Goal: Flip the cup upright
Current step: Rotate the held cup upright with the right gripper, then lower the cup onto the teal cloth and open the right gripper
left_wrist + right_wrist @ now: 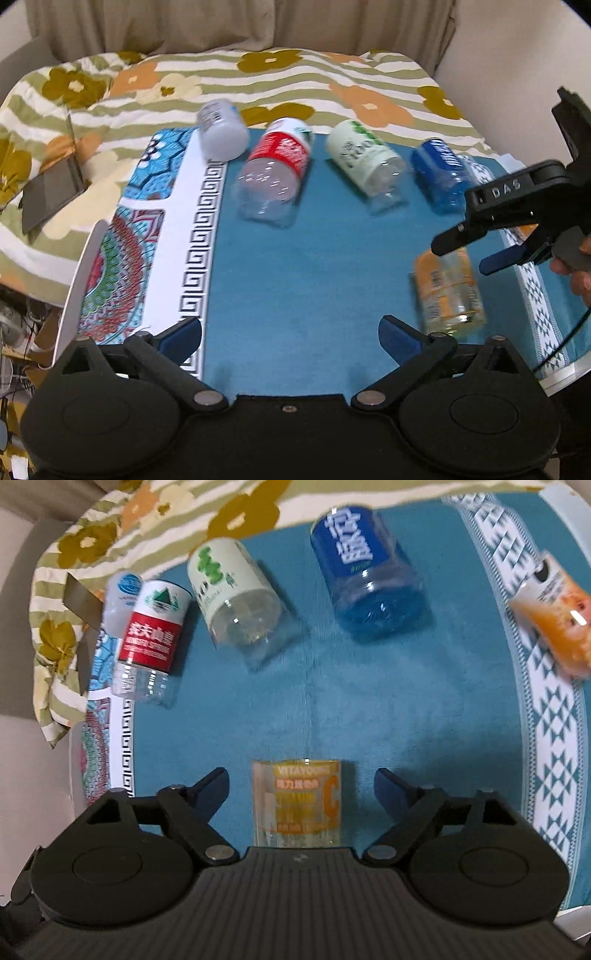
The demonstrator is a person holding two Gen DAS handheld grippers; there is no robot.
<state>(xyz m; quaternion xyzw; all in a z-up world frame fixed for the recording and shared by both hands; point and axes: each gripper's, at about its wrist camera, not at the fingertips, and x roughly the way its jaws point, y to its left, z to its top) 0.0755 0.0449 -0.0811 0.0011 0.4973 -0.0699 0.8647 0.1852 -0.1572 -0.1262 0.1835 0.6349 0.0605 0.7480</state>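
Note:
A yellow-labelled clear cup [301,805] lies on the teal mat [406,720] with its clear base toward me. It sits between the spread fingers of my right gripper [300,779], which is open and not touching it. In the left wrist view the same cup [448,291] lies at the right, with the right gripper [461,258] just above it. My left gripper [290,328] is open and empty over the mat's near edge. Red [277,173], green [364,162], blue [441,173] and white [221,129] cups lie in a row farther back.
An orange-printed cup [557,616] lies on the mat's patterned right border. Floral bedding [258,81] lies beyond the table, with a dark flat case [48,192] on it at the left. The round table edge [77,273] curves at the left.

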